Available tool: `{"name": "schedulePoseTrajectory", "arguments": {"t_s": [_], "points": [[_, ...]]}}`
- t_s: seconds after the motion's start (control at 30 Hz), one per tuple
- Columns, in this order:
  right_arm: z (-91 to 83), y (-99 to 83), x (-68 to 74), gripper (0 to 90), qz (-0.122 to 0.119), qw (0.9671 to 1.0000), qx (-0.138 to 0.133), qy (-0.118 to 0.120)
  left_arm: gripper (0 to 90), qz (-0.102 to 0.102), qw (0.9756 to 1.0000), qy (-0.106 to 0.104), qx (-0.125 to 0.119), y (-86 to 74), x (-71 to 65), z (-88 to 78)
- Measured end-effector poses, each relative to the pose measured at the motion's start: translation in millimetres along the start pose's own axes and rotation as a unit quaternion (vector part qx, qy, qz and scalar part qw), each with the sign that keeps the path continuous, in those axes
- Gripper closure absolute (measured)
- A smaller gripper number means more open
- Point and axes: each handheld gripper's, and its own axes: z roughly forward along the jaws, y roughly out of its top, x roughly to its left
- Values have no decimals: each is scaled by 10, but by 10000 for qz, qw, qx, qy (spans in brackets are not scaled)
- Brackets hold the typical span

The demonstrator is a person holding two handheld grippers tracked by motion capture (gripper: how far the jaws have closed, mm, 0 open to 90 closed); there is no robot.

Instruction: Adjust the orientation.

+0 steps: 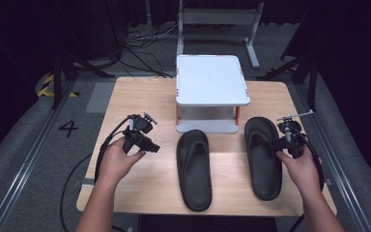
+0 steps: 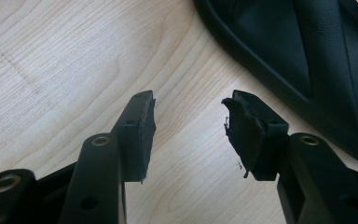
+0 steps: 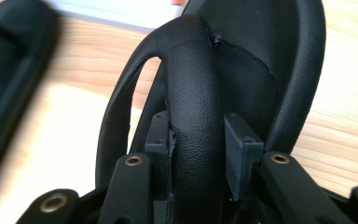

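Looking along the right tool from its own camera, the two black jaws press on either side of the thick black strap of a black rubber flip-flop sandal, clamped shut on it; the same strap is too small to make out from the high view, where that tool meets the sandal's right edge in the right half of the frame. In the right gripper view the second black flip-flop sandal is a blur at the left edge, while the high view shows it lying flat in the lower centre, well apart from the held one. The left tool stands open with nothing between its worn pads, bare wood beneath them and the second sandal's rim in the upper right of its view. From above, the left tool hovers left of centre, near that sandal but apart from it. A white rectangular raised platform with orange-marked legs sits at the top centre of the light wooden worktop, its base just beyond the sandals' toes. Open wood lies at the left and between the sandals; the held sandal lies near the right edge. Both forearms enter from the bottom, each hand wrapped around its tool, cables trailing off.
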Motion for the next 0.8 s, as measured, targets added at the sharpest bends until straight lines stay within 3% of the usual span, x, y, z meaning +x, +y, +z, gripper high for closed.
{"name": "schedulePoseTrajectory", "arguments": {"t_s": [0.23, 0.4, 0.77, 0.8], "points": [[157, 81, 386, 670, -339, 9977, 88, 587, 510, -13, 10000, 32, 12, -31, -5, 4], [318, 99, 529, 670, -279, 9942, 172, 1028, 510, -66, 10000, 54, 10, -78, 3, -4], [557, 123, 686, 665, -320, 9928, 204, 1139, 510, -32, 10000, 69, 62, -89, -15, 16], [576, 118, 700, 659, -353, 9933, 264, 1066, 510, -34, 9999, 72, 74, -86, -15, 21]]}}
